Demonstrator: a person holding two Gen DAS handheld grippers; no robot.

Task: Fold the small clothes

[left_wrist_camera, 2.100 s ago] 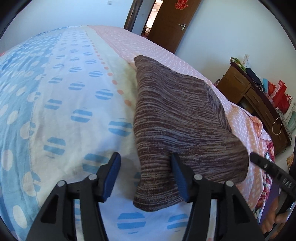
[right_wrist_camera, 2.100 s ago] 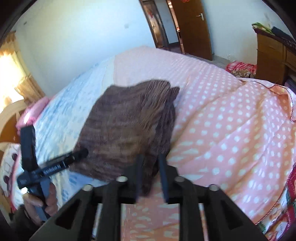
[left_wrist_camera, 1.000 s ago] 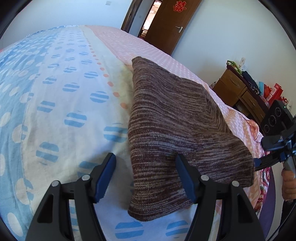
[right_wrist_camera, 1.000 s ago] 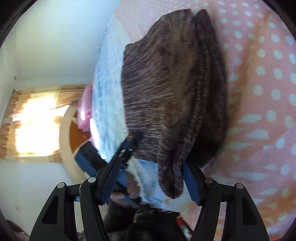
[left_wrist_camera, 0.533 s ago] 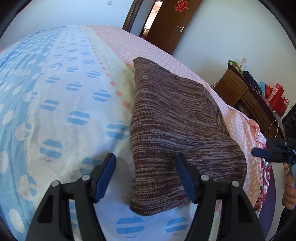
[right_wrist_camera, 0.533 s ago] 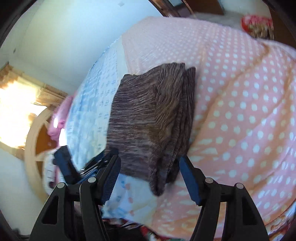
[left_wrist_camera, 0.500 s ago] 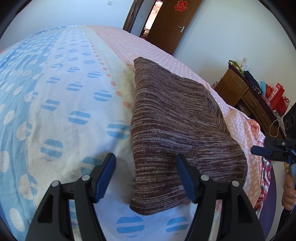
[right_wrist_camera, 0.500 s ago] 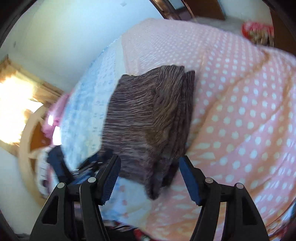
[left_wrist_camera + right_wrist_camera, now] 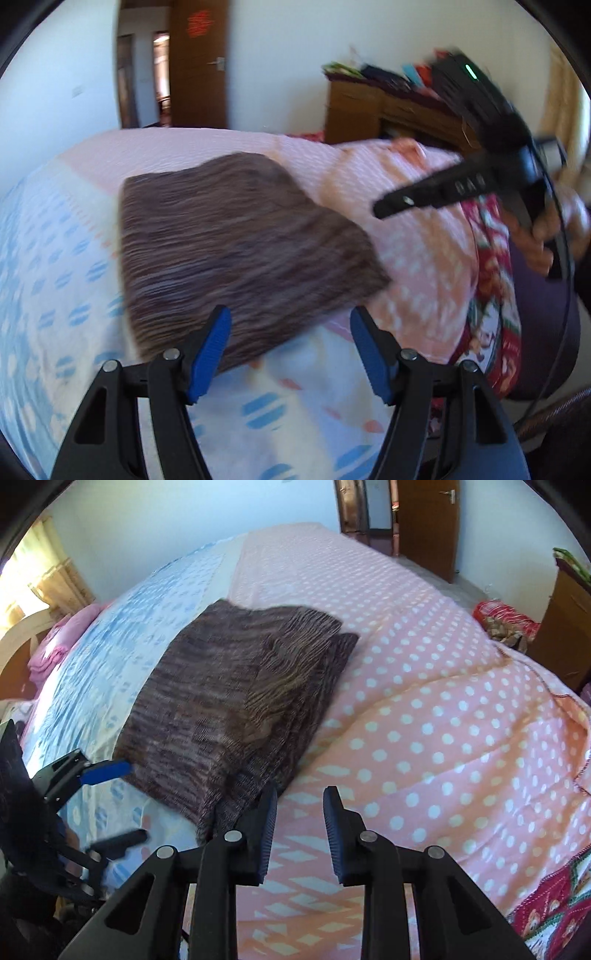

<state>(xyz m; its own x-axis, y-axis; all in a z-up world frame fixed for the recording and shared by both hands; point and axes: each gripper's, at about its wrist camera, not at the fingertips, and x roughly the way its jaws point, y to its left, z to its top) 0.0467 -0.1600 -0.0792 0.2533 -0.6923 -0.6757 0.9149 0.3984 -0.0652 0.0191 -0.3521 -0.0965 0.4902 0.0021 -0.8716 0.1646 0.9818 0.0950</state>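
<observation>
From the left wrist, the left tongs (image 9: 290, 345) stand wide apart and empty at the near edge of the folded brown knit garment (image 9: 236, 236), which lies flat on the bed (image 9: 288, 406); this view has swung round, so the right tongs (image 9: 380, 212) now hang above the pink side. From the right wrist, the right tongs (image 9: 300, 816), partly apart, have let the garment (image 9: 236, 701) go and hold nothing. The fold looks finished.
</observation>
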